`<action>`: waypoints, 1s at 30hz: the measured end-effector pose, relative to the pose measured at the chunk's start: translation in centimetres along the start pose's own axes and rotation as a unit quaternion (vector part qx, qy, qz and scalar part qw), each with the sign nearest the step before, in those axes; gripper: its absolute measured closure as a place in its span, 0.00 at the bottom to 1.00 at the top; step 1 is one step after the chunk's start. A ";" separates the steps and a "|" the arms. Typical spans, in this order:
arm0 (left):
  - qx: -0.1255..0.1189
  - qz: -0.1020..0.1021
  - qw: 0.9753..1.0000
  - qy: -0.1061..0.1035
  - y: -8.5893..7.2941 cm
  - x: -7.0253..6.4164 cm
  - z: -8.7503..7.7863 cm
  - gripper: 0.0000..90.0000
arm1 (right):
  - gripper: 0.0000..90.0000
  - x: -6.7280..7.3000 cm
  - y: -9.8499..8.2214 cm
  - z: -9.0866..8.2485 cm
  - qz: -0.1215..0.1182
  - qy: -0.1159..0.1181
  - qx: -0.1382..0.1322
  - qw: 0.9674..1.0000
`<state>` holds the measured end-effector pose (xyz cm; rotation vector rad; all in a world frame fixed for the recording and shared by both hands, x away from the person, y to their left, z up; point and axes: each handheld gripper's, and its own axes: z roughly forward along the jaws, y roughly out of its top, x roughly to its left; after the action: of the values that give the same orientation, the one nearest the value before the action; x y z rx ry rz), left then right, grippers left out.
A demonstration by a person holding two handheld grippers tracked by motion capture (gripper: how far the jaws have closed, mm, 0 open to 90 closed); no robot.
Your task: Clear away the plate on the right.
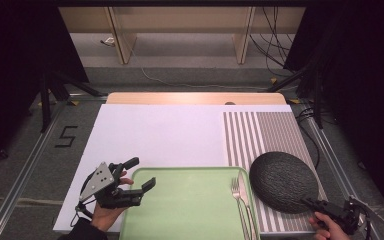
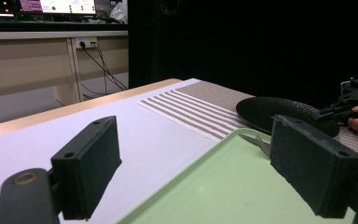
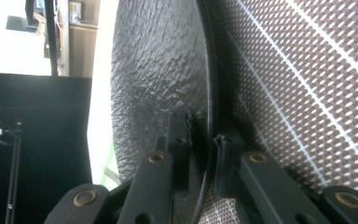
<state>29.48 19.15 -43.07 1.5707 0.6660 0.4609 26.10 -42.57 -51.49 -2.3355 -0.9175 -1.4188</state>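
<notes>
So the desk (image 1: 150,135) is covered in a white sheet and it's the biggest thing here, stretching out ahead of both tongs. On it, ahead of and beside the right tongs, there's a brown and white striped placemat (image 1: 260,130). Between the two tongs sits a pale green tray (image 1: 190,205), with its left rim right at the left tongs.

Next down in size is the dark textured plate (image 1: 282,180). It lies on the striped placemat, just beside the tray's right edge, and its near rim is right in the right tongs (image 1: 316,204). In the right gripper view the rim (image 3: 208,140) runs between the two pads, one pad on top of the plate and one under it. They look pretty much clamped on the rim, though there's a thin gap on one side, so it's a grip that's only barely there.

The left tongs (image 1: 144,175) are wide open with nothing in them. One jaw hangs over the tray's left corner, the other over the white sheet.

Smallest is a fork (image 1: 240,200) lying along the tray's right side, closer to the right tongs, with what looks like another piece of cutlery beside it.
</notes>
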 end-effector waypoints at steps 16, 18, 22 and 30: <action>0.000 0.001 1.000 0.000 0.0 0.0 0.0 0.17 | 0.95 0.2 -0.5 -0.3 0.021 0.033 -0.026 0.999; 0.000 0.001 1.000 0.000 0.0 0.0 0.0 0.17 | 0.95 0.4 -0.5 -0.3 0.023 0.033 -0.031 0.999; 0.000 0.001 1.000 0.000 0.0 0.0 0.0 0.17 | 0.95 0.5 -0.6 -0.4 0.019 0.033 -0.037 0.999; -0.001 0.001 1.000 0.000 0.0 0.0 0.0 0.17 | 0.95 0.6 -0.6 -0.6 0.013 0.039 -0.044 0.998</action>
<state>29.46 19.16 -43.05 1.5702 0.6636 0.4634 25.51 -42.12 -50.72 -2.3267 -0.8174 -1.5578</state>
